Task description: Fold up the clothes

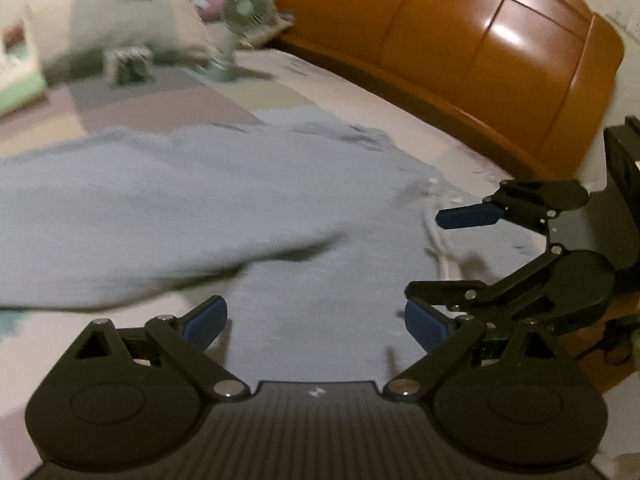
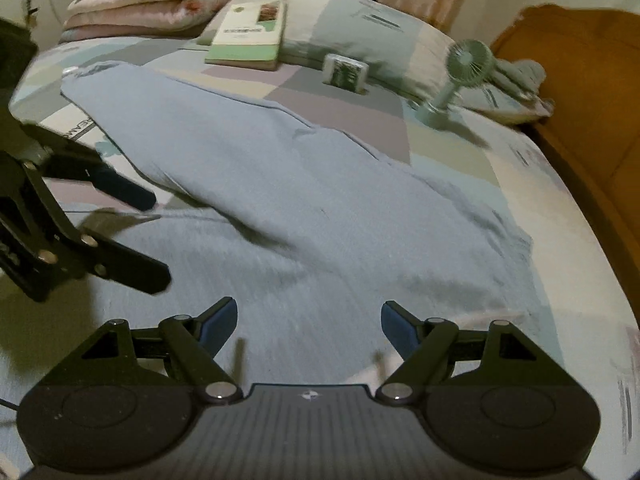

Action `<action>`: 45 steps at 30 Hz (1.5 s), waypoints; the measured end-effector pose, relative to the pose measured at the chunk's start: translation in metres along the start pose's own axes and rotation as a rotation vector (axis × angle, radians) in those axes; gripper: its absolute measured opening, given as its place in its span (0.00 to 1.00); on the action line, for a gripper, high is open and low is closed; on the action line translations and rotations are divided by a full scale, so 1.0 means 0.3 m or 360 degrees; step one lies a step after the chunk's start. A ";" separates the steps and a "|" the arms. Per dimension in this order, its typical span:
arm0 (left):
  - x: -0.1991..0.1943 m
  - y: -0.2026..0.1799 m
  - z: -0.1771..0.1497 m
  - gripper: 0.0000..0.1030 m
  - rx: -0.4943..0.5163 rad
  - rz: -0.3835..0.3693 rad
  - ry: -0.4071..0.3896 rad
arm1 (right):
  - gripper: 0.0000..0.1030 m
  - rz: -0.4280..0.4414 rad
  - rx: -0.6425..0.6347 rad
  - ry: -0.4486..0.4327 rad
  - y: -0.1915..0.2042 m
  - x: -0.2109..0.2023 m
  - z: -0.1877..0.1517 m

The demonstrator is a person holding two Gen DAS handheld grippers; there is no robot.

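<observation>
1. Our left gripper (image 1: pixel 316 326) hangs over the pale blue garment (image 2: pixel 280 184) with its jaws spread wide and nothing between them.
2. We see the garment lying across the middle of the bed (image 2: pixel 560 216), one part folded over itself and reaching toward the far left corner.
3. Our right gripper (image 2: pixel 308 326) also has its jaws apart, empty, above the cloth.
4. Near the bed's far edge we see a book (image 2: pixel 248 36), a pillow (image 2: pixel 360 20) and a small fan (image 2: pixel 468 60); a wooden headboard (image 1: pixel 480 40) runs along the right edge.
</observation>
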State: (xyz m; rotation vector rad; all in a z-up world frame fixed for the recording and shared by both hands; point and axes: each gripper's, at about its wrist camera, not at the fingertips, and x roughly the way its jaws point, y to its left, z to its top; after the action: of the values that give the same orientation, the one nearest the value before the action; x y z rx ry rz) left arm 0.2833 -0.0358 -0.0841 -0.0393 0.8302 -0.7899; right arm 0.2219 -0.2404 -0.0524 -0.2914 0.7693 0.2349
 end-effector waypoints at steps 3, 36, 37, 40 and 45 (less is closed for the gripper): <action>0.053 0.017 -0.016 0.92 -0.0056 0.0051 0.0067 | 0.81 -0.0016 0.0044 0.0006 -0.029 -0.029 -0.037; 0.045 0.012 0.084 0.90 -0.0153 0.0204 0.0078 | 0.82 0.0052 0.0209 -0.0001 -0.127 -0.099 -0.142; 0.032 -0.003 0.090 0.90 -0.0109 0.0193 0.0071 | 0.82 0.0056 0.0225 -0.0001 -0.145 -0.092 -0.136; -0.010 -0.048 0.100 0.91 0.0021 0.0217 0.0051 | 0.82 0.0062 0.0277 -0.0018 -0.204 -0.059 -0.080; -0.022 -0.054 0.137 0.91 0.0154 0.0570 0.0021 | 0.85 -0.0049 0.0402 0.0016 -0.325 0.102 0.107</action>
State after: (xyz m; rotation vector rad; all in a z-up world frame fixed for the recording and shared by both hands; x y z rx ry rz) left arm 0.2984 -0.0541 -0.0461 0.1965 0.7821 -0.4913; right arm 0.2945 -0.3175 -0.0355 -0.0657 0.7950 0.1053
